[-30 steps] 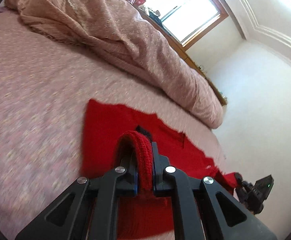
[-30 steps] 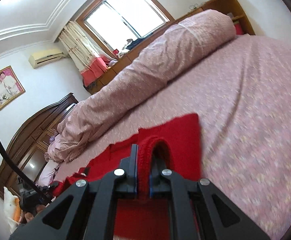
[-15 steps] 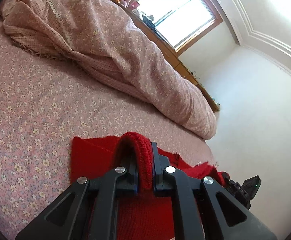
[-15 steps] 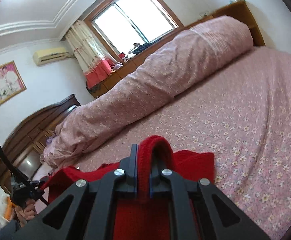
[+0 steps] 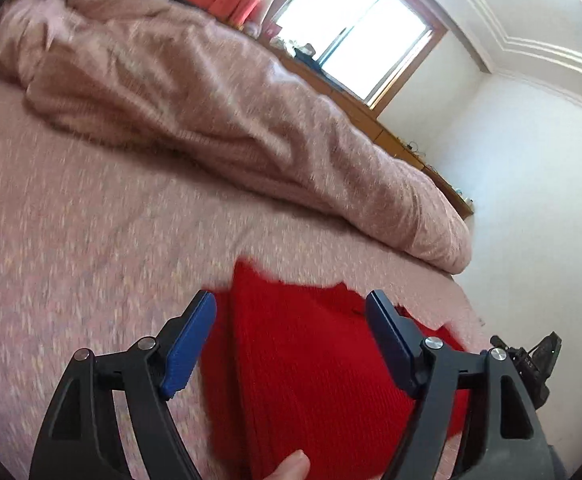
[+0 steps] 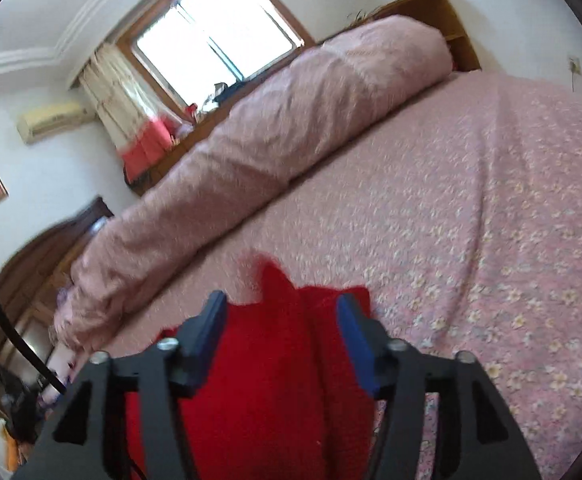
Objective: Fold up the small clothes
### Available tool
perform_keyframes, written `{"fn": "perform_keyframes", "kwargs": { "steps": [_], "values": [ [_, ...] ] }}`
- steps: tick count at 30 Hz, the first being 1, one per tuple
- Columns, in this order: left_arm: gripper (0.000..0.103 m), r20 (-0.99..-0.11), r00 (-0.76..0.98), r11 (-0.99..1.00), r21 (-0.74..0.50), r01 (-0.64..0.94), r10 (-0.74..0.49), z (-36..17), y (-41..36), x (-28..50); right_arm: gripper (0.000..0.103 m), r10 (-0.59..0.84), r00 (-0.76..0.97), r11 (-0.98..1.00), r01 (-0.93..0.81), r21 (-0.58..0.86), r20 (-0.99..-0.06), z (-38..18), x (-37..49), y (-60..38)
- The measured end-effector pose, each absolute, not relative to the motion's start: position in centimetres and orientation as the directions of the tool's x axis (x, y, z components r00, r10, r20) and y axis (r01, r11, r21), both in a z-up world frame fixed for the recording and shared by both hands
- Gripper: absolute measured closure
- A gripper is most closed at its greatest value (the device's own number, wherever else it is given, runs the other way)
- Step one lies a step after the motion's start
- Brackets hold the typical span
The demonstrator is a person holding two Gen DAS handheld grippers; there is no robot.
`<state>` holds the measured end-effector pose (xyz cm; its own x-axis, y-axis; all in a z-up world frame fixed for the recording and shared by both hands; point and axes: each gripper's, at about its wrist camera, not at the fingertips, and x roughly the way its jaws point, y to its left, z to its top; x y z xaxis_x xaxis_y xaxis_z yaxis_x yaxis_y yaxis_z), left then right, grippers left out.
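Note:
A red knitted garment (image 5: pixel 311 368) lies on the pink flowered bed sheet (image 5: pixel 71 248), bunched with a raised fold; it also shows in the right wrist view (image 6: pixel 267 372). My left gripper (image 5: pixel 291 304) is open, its blue-padded jaws wide apart over the garment's near edge, holding nothing. My right gripper (image 6: pixel 281 304) is open too, jaws apart on either side of a raised red fold. The other gripper's black tip (image 5: pixel 535 360) shows at the garment's right end in the left wrist view. A fingertip (image 5: pixel 291 466) shows at the bottom edge.
A rolled pink quilt (image 5: pixel 219 120) lies along the far side of the bed, also in the right wrist view (image 6: pixel 275 128). A wooden headboard shelf (image 6: pixel 443 20) and a window (image 5: pixel 355 40) stand behind. A dark wardrobe (image 6: pixel 31 276) is at left.
Both grippers were shut on red folds of the garment; both have opened and let go. The garment has dropped onto the sheet. Both views are blurred by motion.

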<state>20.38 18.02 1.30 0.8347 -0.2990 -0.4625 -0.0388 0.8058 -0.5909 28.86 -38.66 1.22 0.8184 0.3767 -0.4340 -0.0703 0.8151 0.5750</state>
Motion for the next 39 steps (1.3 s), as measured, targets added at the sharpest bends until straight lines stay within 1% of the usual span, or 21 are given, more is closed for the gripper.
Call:
{"fn": "perform_keyframes", "kwargs": {
  "steps": [1,3,5,7,12,15,18,19,21,22,23,25,27,28,29,31,32,33,35,39],
  "values": [
    [0.031,-0.472,0.827,0.802,-0.596,-0.044,-0.305,1.0,17.9,20.5,0.034,0.378,0.825,0.815,-0.081,0.574,-0.42,1.6,28.7,-38.8],
    [0.031,-0.51,0.805,0.816,-0.575,-0.058,-0.302,0.1,17.5,20.7,0.034,0.373,0.826,0.828,-0.09,0.553,-0.423,1.9,28.7,-38.6],
    [0.031,-0.551,0.783,0.84,-0.538,-0.069,-0.288,-0.5,16.7,21.4,0.034,0.36,0.812,0.855,-0.09,0.511,-0.459,1.7,28.7,-38.0],
    [0.031,-0.569,0.77,0.848,-0.525,-0.069,-0.29,-1.0,16.1,21.8,0.034,0.353,0.787,0.881,-0.097,0.463,-0.506,1.2,29.1,-37.2],
    [0.031,-0.581,0.774,0.886,-0.459,-0.059,-0.25,-1.4,15.0,23.3,0.034,0.284,0.768,0.944,-0.119,0.307,-0.574,0.5,30.2,-35.4],
    [0.033,-0.602,0.753,0.88,-0.471,-0.068,-0.264,-2.1,15.3,24.8,0.035,0.278,0.742,0.955,-0.145,0.259,-0.61,0.0,31.1,-34.6],
    [0.035,-0.619,0.727,0.864,-0.499,-0.072,-0.296,-2.8,15.7,25.4,0.036,0.278,0.743,0.96,-0.186,0.211,-0.608,0.4,31.2,-34.0],
    [0.038,-0.62,0.724,0.863,-0.501,-0.069,-0.302,-2.9,15.7,25.4,0.036,0.285,0.743,0.958,-0.204,0.2,-0.606,0.6,31.4,-33.9],
    [0.054,-0.625,0.714,0.863,-0.502,-0.057,-0.316,-3.0,15.5,25.7,0.037,0.32,0.715,0.947,-0.239,0.213,-0.621,0.4,31.9,-33.6],
    [0.067,-0.637,0.7,0.867,-0.496,-0.054,-0.321,-3.1,15.4,25.9,0.045,0.338,0.695,0.941,-0.246,0.232,-0.635,0.1,32.2,-33.6],
    [0.071,-0.662,0.681,0.876,-0.478,-0.065,-0.311,-3.4,15.3,26.1,0.054,0.345,0.669,0.939,-0.239,0.249,-0.658,-0.6,32.5,-33.6],
    [0.071,-0.681,0.667,0.882,-0.465,-0.075,-0.302,-3.8,15.3,26.2,0.059,0.311,0.633,0.95,-0.202,0.237,-0.708,-1.8,33.2,-33.5],
    [0.071,-0.683,0.671,0.884,-0.459,-0.086,-0.289,-3.8,15.4,26.2,0.059,0.331,0.635,0.943,-0.202,0.264,-0.698,-2.0,33.1,-33.9],
    [0.071,-0.687,0.668,0.887,-0.454,-0.086,-0.287,-3.8,15.4,26.1,0.065,0.338,0.637,0.94,-0.197,0.278,-0.693,-1.9,33.0,-34.2],
    [0.07,-0.691,0.666,0.892,-0.444,-0.085,-0.281,-3.7,15.4,26.1,0.077,0.342,0.638,0.938,-0.193,0.287,-0.69,-1.8,32.9,-34.4],
    [0.071,-0.695,0.667,0.899,-0.43,-0.084,-0.27,-3.7,15.2,26.0,0.086,0.343,0.649,0.938,-0.197,0.285,-0.68,-1.6,32.7,-34.4],
    [0.087,-0.693,0.672,0.904,-0.42,-0.084,-0.259,-3.6,15.0,26.0,0.088,0.333,0.659,0.942,-0.199,0.271,-0.674,-1.5,32.5,-34.4],
    [0.097,-0.692,0.677,0.909,-0.409,-0.084,-0.249,-3.4,14.7,25.9,0.089,0.328,0.665,0.944,-0.205,0.258,-0.671,-1.3,32.3,-34.2],
    [0.099,-0.686,0.687,0.916,-0.395,-0.076,-0.238,-3.0,14.3,25.5,0.091,0.313,0.685,0.95,-0.226,0.217,-0.658,-0.7,32.0,-33.6],
    [0.1,-0.616,0.757,0.917,-0.394,-0.055,-0.219,-1.2,14.3,24.3,0.092,0.269,0.75,0.96,-0.263,0.101,-0.604,1.5,30.9,-32.3]
  ]
}}
